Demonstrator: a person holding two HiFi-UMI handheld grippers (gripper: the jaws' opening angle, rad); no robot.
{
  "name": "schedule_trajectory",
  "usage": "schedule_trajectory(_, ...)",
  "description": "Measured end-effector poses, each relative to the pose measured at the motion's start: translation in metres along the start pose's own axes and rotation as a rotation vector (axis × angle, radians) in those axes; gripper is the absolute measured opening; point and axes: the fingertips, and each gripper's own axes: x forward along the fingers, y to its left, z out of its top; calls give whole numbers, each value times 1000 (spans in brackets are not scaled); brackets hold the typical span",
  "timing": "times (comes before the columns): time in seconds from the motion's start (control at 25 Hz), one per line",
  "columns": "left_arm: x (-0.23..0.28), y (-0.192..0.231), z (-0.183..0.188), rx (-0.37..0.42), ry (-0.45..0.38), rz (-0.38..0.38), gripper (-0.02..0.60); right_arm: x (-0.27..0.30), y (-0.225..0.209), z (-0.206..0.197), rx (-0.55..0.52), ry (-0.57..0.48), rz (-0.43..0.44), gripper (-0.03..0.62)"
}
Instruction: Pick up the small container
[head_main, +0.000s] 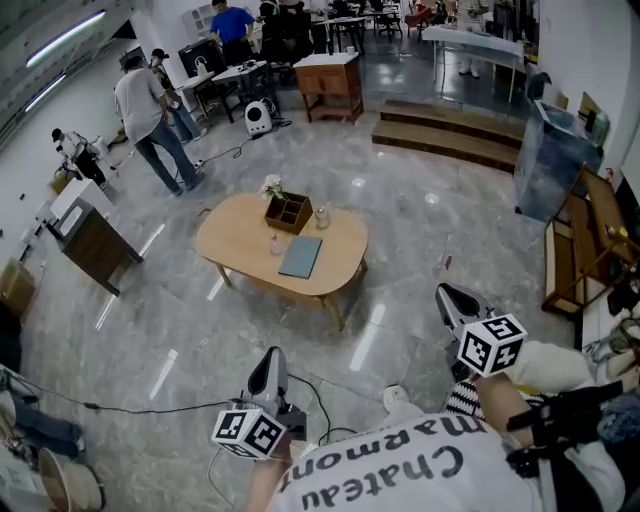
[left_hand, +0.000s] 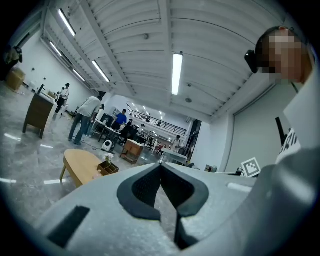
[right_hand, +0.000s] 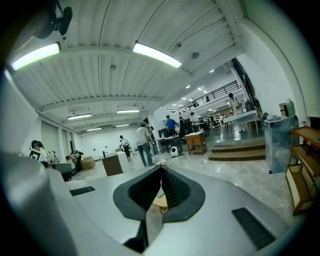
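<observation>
1. Presumably, the step in hand is the approach, with the task barely begun. It would be done well if 1 gripper were chosen, its jaws released wide before the bench is reached, and it were brought in level and slowly so that neighbouring things are not knocked.
2. Nearest, the left gripper (left_hand: 161, 166) is seen with its jaws clenched together, pad against pad at the tip. Nothing is held or touched.
3. Likewise, the right gripper (right_hand: 161, 169) is carried with its jaws pressed fully together and empty.
4. Beyond both, a stretch of grey floor (head_main: 400, 330) remains to be crossed.
5. Farther off, the oval wooden bench (head_main: 235, 235) is found, well apart from both grippers.
6. On it, the small container (head_main: 276, 243) is taken to be the little piece near the middle, just beside a blue-grey pad (head_main: 301, 256).
7. Behind that, a small jar (head_main: 322, 216) is stood beside a wooden box (head_main: 288, 211). Which of the 2 small pieces is meant cannot be told.
</observation>
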Motion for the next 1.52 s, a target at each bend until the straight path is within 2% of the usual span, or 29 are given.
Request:
schedule_trajectory(0.16,51,9,16,20,-38,20,14,46,-30,32,-40,-4,29,14)
schedule_trajectory(0.44,139,16,21,-14,-86,46,14,112,-86,62,-83,11,48,14)
schedule_trajectory(0.68,192,16,22,4,-93,48,14,143,-130,73,-37,3,24,14)
schedule_trajectory(0.92,215,26,8,-5,-63,60,14,168,-145,60,11,41,43,14)
schedule_trajectory(1.52,247,44,4,-23,-34,66,14,209,-154,33,52,131,52,14)
